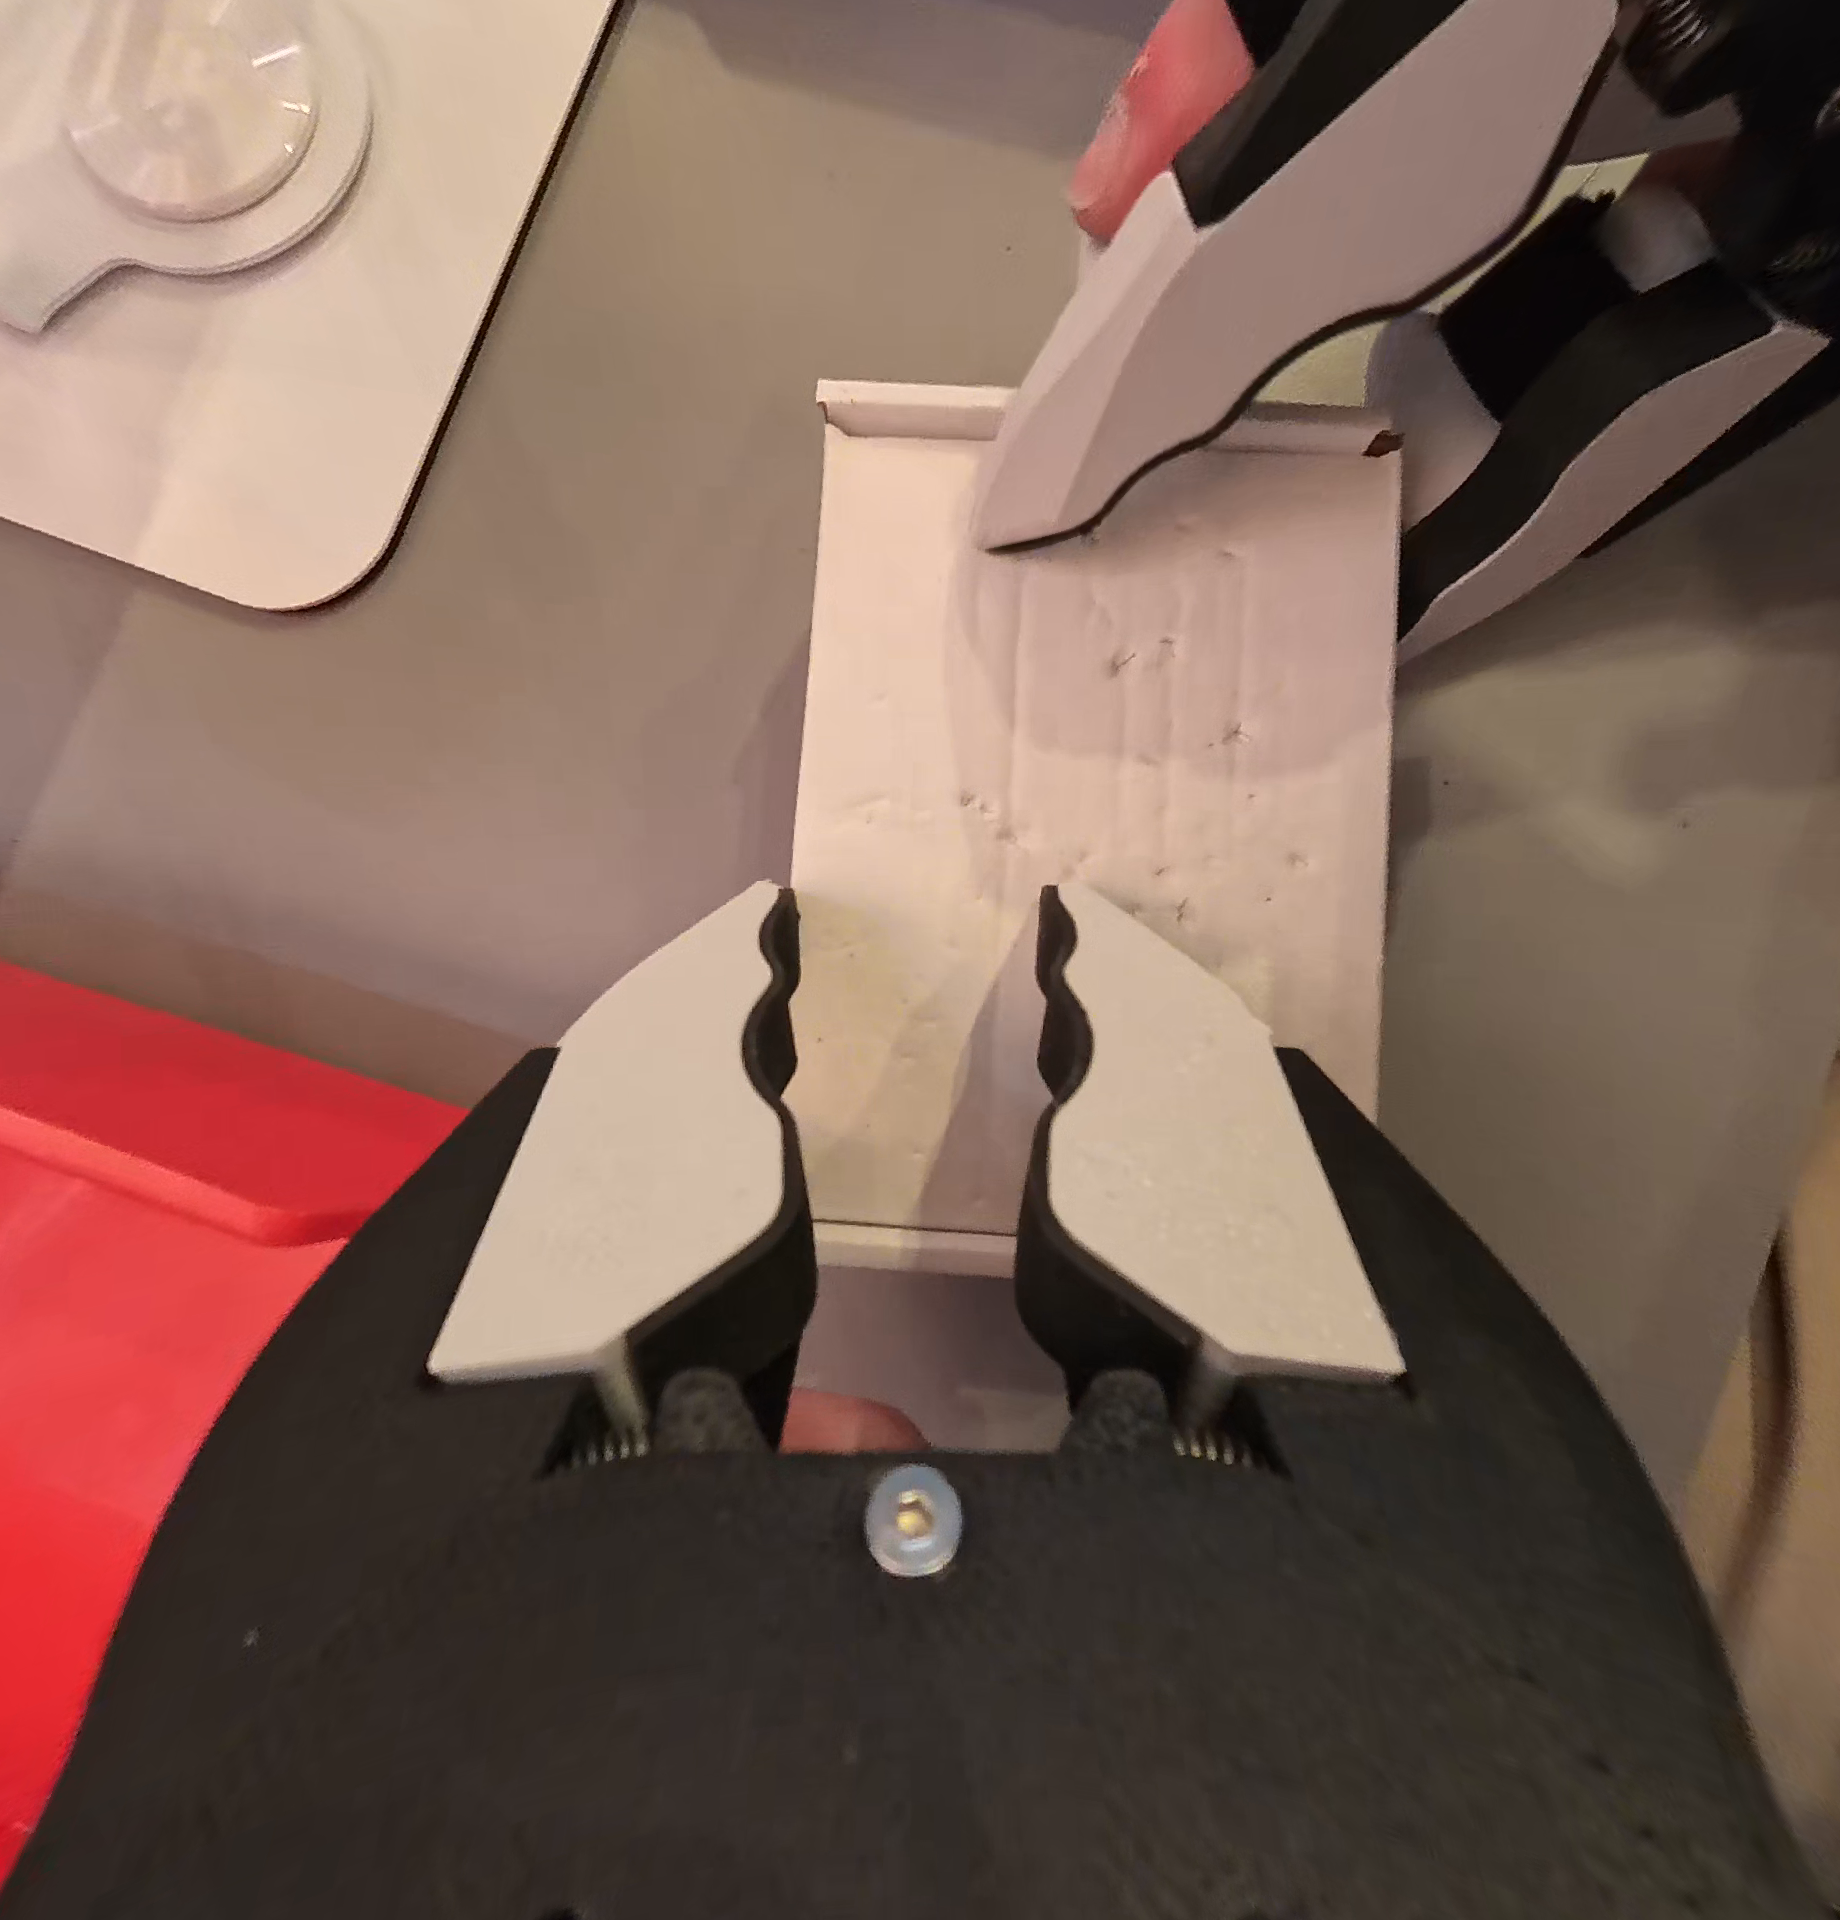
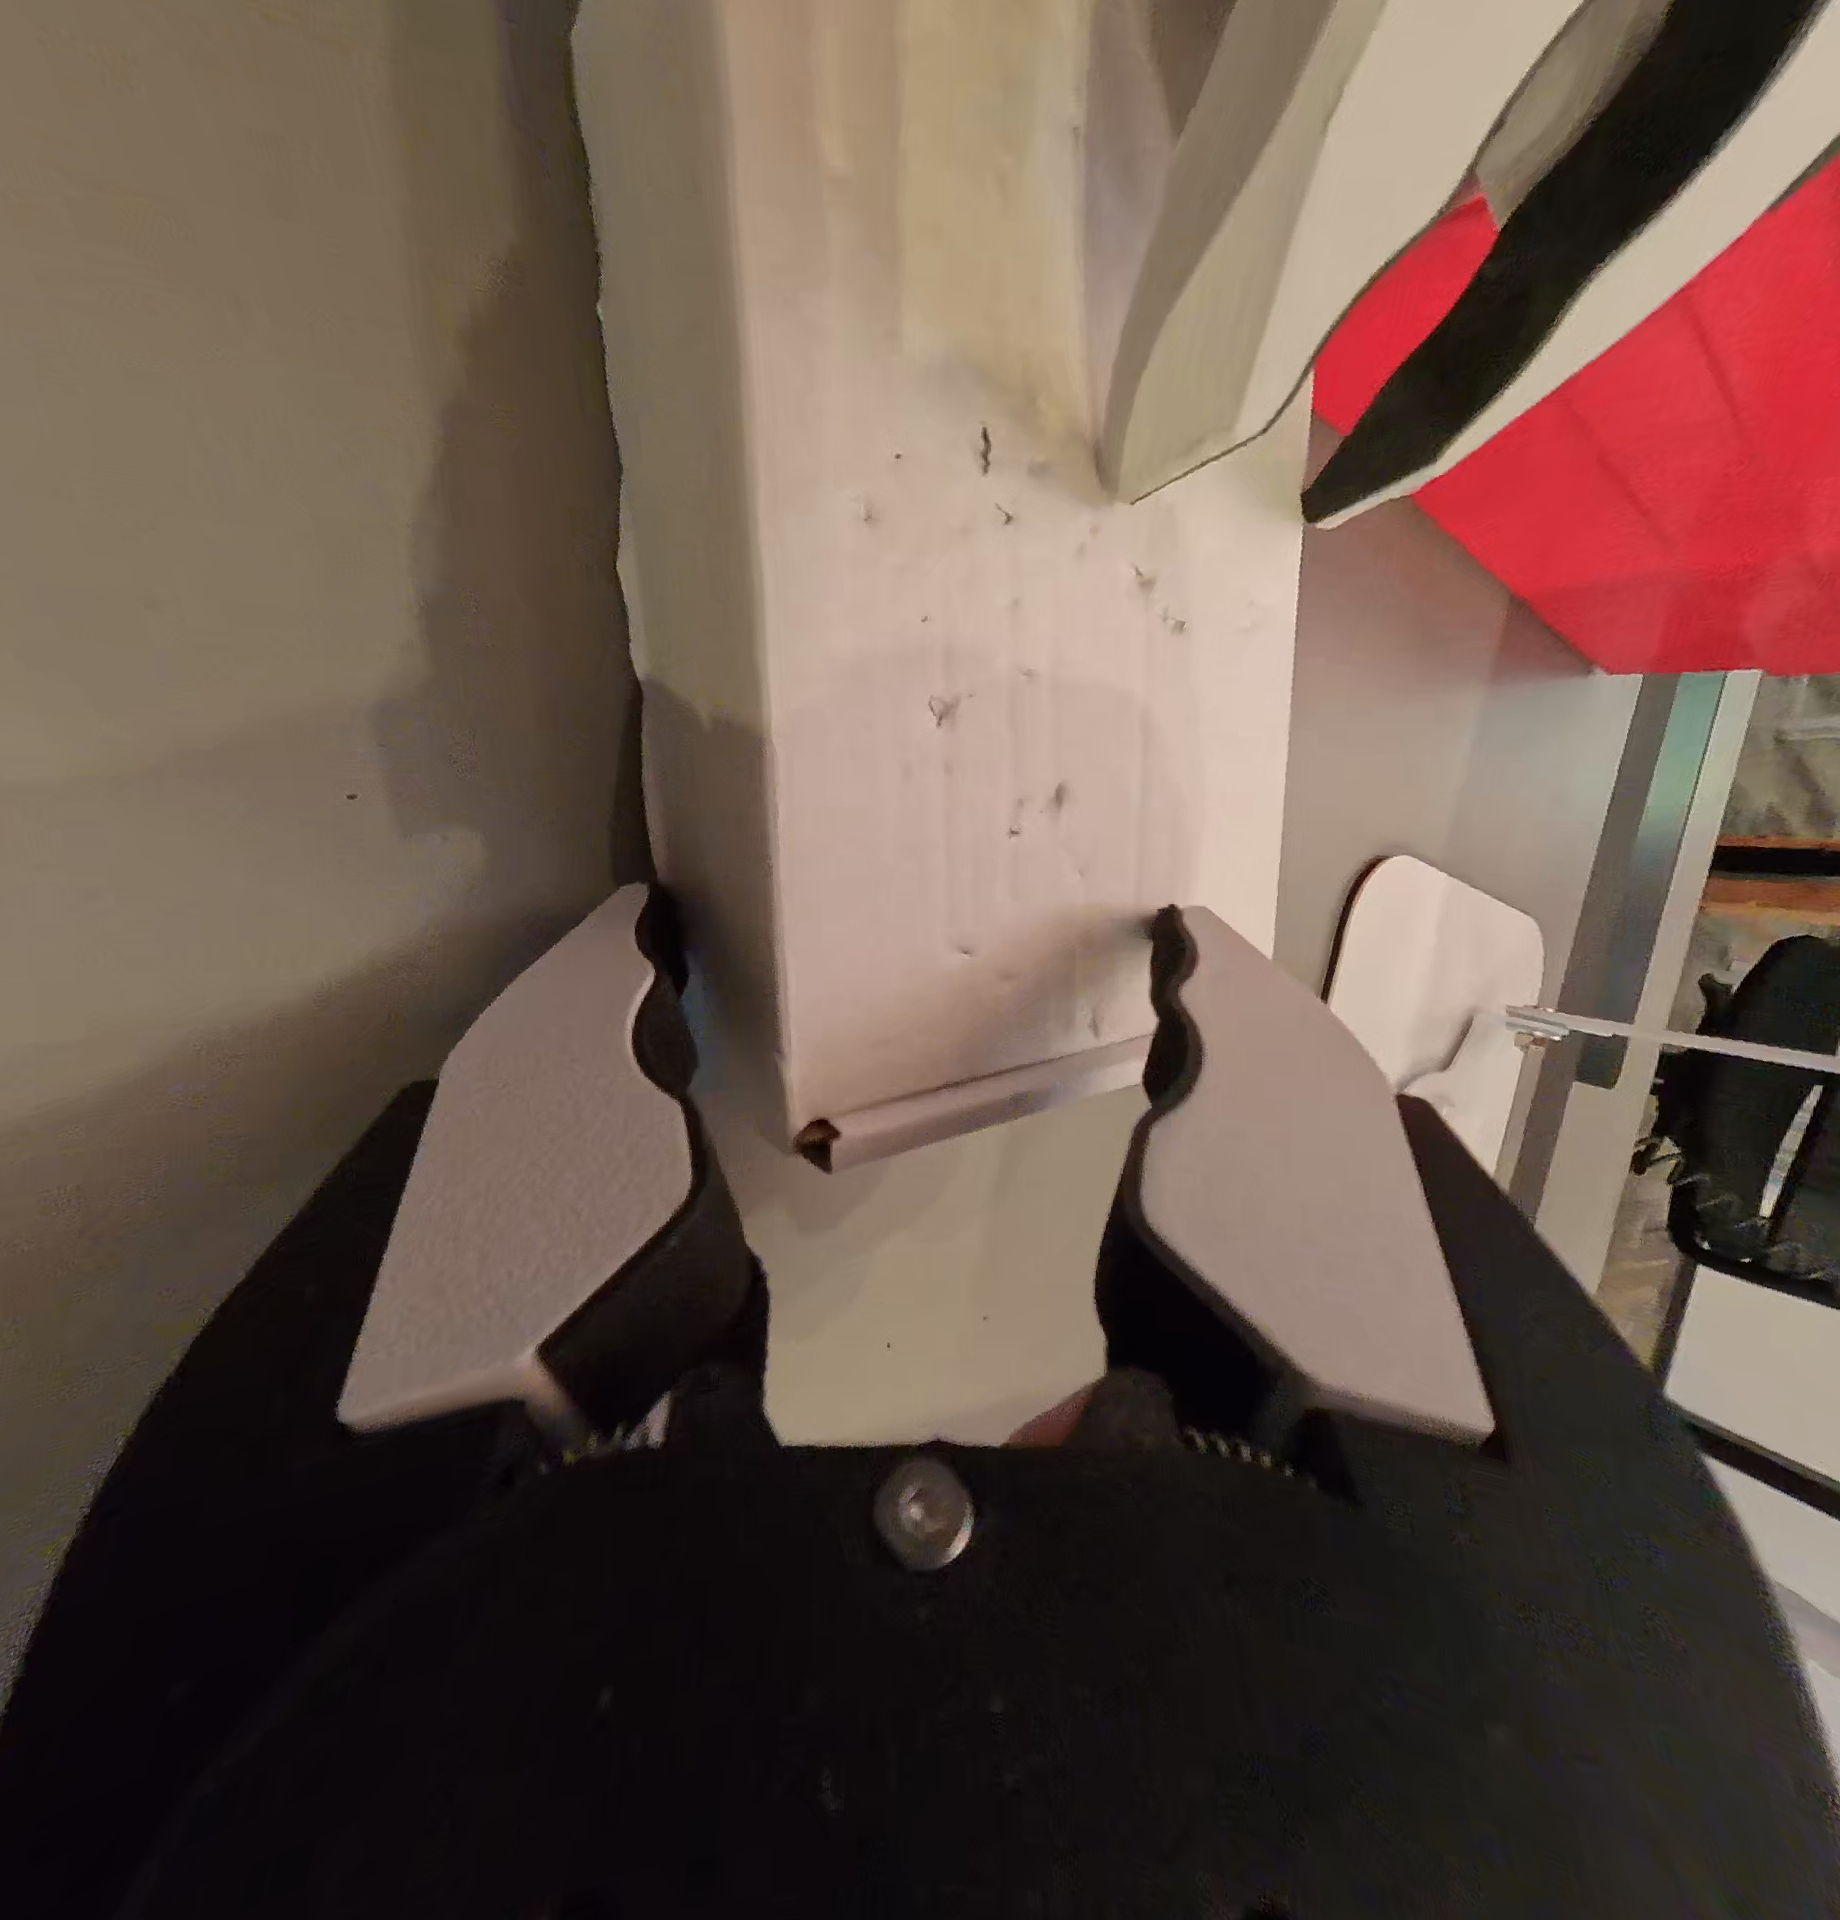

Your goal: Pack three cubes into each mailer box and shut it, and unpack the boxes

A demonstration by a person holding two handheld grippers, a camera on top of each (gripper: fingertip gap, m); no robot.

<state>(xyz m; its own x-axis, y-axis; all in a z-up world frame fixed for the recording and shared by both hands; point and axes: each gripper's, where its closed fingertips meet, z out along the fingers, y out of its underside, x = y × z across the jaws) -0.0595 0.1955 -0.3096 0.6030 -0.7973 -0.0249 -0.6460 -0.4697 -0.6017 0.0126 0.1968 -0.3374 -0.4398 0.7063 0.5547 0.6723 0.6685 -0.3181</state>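
A white mailer box point(image 1: 1103, 727) lies shut on the grey table, its lid dented and scuffed. No cube shows for certain. My left gripper point(image 1: 914, 904) is open and empty, its fingers just above the near end of the lid. My right gripper point(image 1: 1207, 592) comes in from the far right, open. One of its fingertips point(image 1: 1009, 530) rests on the far end of the lid and the other hangs off the box's side. In the right wrist view the box point(image 2: 895, 675) runs between my right gripper's point(image 2: 905, 904) fingers, and the left gripper point(image 2: 1222, 499) is at the far end.
A red bin point(image 1: 116, 1299) stands close on the left of the box and also shows in the right wrist view point(image 2: 1674, 468). A white board point(image 1: 272, 416) with a clear disc lies at the far left. A pink-red thing point(image 1: 1144, 125) is half hidden behind the right gripper. The table edge point(image 2: 1622, 935) is near.
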